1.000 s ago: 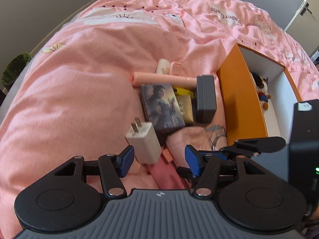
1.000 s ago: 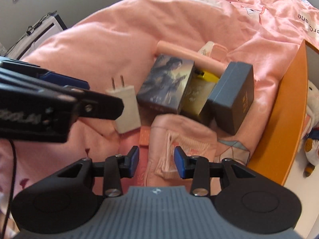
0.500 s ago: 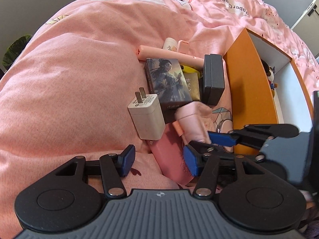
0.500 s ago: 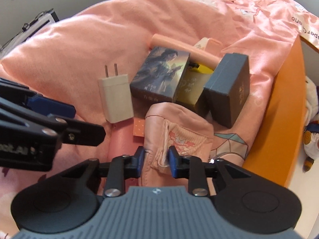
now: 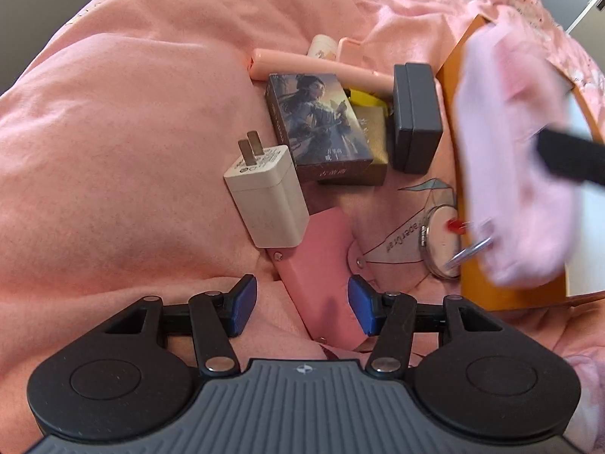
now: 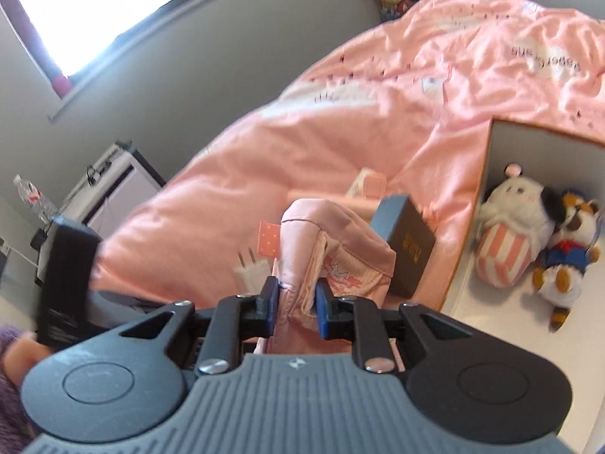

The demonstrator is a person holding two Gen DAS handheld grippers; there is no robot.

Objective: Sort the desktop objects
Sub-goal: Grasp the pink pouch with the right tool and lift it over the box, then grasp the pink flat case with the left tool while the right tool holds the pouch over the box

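Note:
My right gripper (image 6: 293, 300) holds a soft pink pouch (image 6: 332, 242) off the bed; its jaws are still closing, pads pressed into the fabric. From the left wrist the lifted pouch (image 5: 510, 151) is a blur over the orange box (image 5: 452, 87). My left gripper (image 5: 300, 304) points down, open, with a flat pink case (image 5: 325, 249) between its fingertips but untouched. Beyond the case lie a white charger (image 5: 264, 196), an illustrated box (image 5: 317, 125), a gold box (image 5: 372, 136), a dark grey box (image 5: 416, 117) and a pink tube (image 5: 302, 66).
All of this lies on a pink quilt (image 5: 132, 132). The orange box's white inside (image 6: 529, 151) holds two plush toys (image 6: 506, 234). A round mirror (image 5: 440, 234) lies against the box's outer wall. A grey wall and a window stand behind the bed.
The right gripper shut on the pink pouch and lifted it up and right toward the orange box. The left gripper sank closer to the pink case and stayed open.

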